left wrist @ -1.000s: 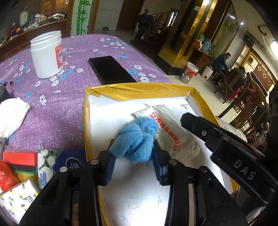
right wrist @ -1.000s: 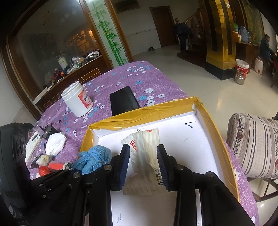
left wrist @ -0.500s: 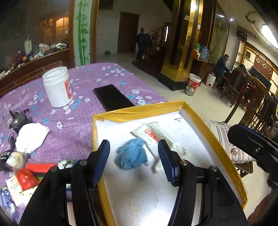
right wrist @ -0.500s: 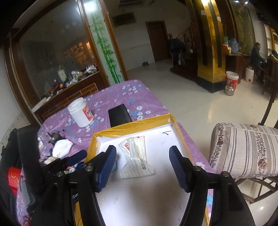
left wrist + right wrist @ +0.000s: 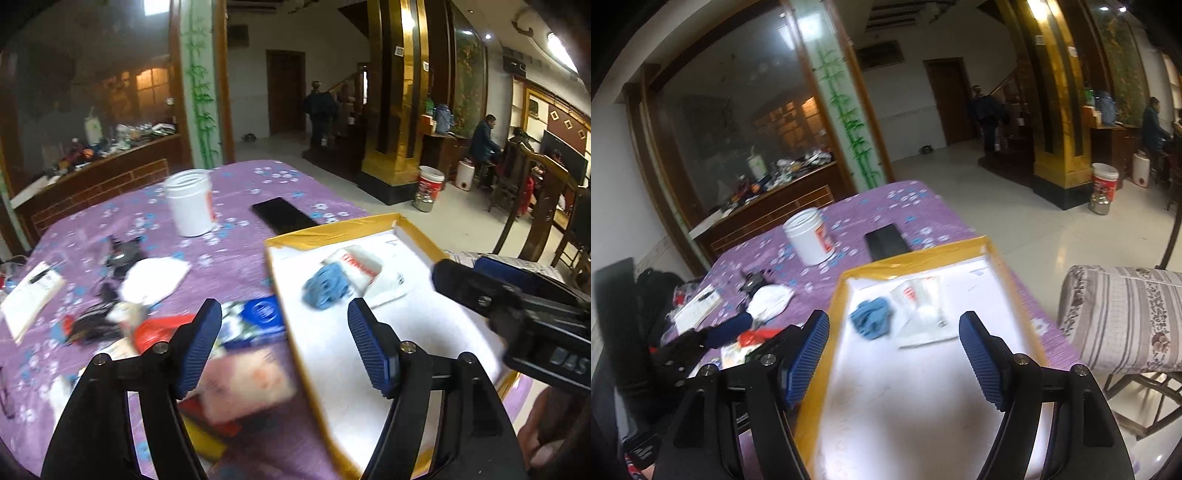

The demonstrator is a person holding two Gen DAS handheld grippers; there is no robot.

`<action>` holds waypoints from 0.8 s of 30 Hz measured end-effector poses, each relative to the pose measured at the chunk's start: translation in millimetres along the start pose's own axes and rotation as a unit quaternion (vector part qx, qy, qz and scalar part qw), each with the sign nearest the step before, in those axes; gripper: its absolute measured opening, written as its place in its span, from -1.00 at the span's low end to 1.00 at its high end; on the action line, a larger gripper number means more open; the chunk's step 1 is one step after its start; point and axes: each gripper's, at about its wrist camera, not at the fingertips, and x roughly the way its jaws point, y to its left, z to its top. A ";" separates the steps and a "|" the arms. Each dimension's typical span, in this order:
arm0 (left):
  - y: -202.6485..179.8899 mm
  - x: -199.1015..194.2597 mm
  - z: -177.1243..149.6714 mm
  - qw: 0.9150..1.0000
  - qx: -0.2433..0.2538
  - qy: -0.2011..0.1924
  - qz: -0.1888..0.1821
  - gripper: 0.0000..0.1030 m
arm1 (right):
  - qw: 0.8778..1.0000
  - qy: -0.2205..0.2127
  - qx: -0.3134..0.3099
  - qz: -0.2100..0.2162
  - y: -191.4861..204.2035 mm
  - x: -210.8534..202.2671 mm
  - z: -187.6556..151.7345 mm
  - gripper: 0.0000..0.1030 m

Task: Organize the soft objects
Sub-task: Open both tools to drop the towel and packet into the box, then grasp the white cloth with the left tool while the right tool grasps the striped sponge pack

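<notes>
Big tiled hall, gold pillar [image 5: 1052, 110] and bamboo-painted post [image 5: 201, 92] behind a worktop [image 5: 110, 221] under purple flowered cloth. On it sits the yellow-rimmed tray [image 5: 332, 229], white inside. Only the right wrist view catches the striped cushion [image 5: 1123, 317] beside the worktop; only the left view shows the blurred packets [image 5: 243, 373] left of the tray. White jar [image 5: 190, 206] and black phone [image 5: 282, 214] stand beyond the tray. In the tray, the white pouch [image 5: 923, 314] and blue knit cloth [image 5: 871, 317] lie touching. Left gripper [image 5: 284, 332] above the tray's left rim, fingers spread, holding nothing; right gripper [image 5: 894, 354] likewise spread and bare.
</notes>
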 end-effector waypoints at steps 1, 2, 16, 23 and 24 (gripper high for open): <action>6.6 -5.5 -7.0 1.000 -0.001 0.000 0.005 0.37 | 1.000 0.003 -0.004 0.005 5.6 1.8 -3.1 0.46; 11.9 -8.4 -12.6 1.000 -0.002 0.003 0.006 0.37 | 1.000 0.007 -0.008 0.010 12.0 3.7 -6.0 0.46; 107.0 -42.3 -74.1 0.996 -0.084 0.023 0.026 0.37 | 0.991 0.059 -0.099 0.066 96.3 27.0 -52.6 0.46; 201.0 -47.3 -93.6 0.978 -0.174 0.035 0.105 0.37 | 0.987 0.067 -0.122 0.081 113.1 34.7 -63.0 0.47; 213.1 -44.1 -97.1 0.974 -0.189 0.042 0.114 0.37 | 0.987 0.070 -0.122 0.083 112.7 36.3 -63.1 0.47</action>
